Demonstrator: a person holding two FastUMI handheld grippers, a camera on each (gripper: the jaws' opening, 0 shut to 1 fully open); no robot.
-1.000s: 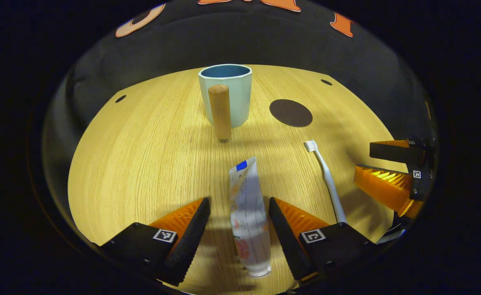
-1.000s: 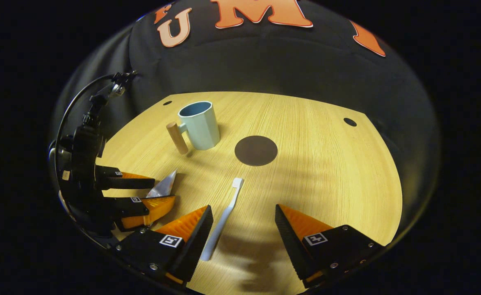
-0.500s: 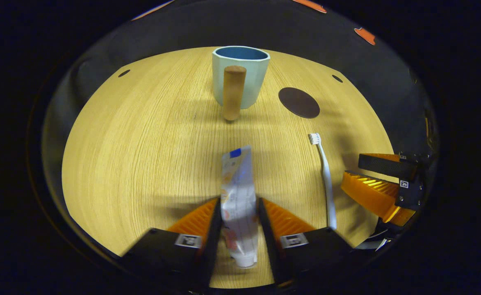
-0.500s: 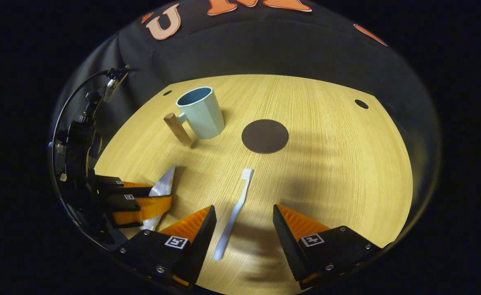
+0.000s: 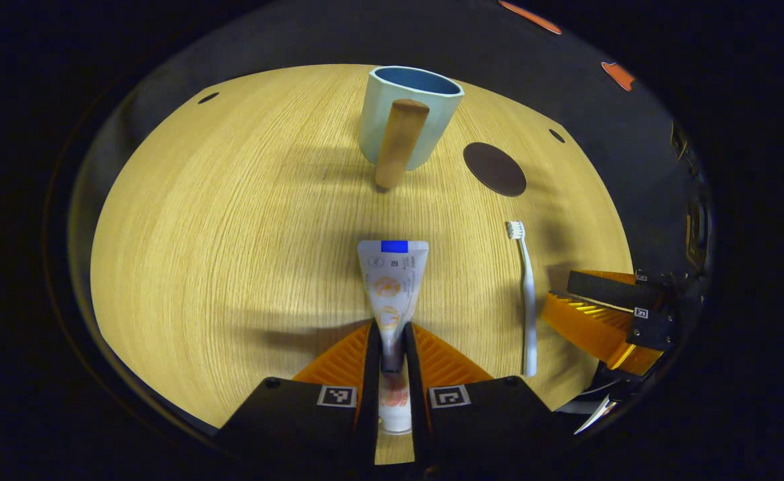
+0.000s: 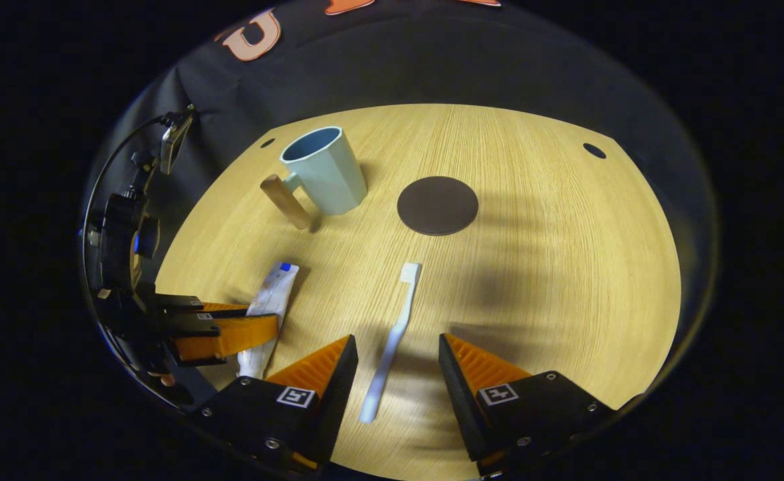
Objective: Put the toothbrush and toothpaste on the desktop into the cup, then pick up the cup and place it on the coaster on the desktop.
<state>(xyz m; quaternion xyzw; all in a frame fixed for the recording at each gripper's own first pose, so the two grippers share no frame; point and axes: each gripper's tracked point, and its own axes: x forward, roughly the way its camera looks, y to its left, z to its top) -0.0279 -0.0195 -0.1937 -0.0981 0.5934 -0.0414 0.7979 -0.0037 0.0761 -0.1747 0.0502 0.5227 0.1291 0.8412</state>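
My left gripper (image 5: 392, 337) is shut on the white toothpaste tube (image 5: 392, 284), which lies lengthwise on the wooden desktop (image 5: 231, 234) with its flat crimped end pointing away. The same gripper (image 6: 228, 324) and tube (image 6: 268, 304) show at the left of the right gripper view. My right gripper (image 6: 397, 347) is open and low over the table, its fingers on either side of the white toothbrush (image 6: 392, 341), not touching it. The toothbrush (image 5: 525, 294) lies with its bristle head toward the dark round coaster (image 6: 437, 205). The pale blue cup (image 6: 325, 170) with a wooden handle stands upright left of the coaster.
The cup (image 5: 408, 117) and coaster (image 5: 495, 168) sit toward the table's far edge. Small dark holes (image 6: 594, 150) mark the desktop's far corners. The right gripper (image 5: 605, 307) sits at the right edge of the left gripper view, beside the toothbrush.
My left gripper has shut on the toothpaste tube, which turned from edge-on to flat. My right gripper moved forward and narrowed around the toothbrush handle.
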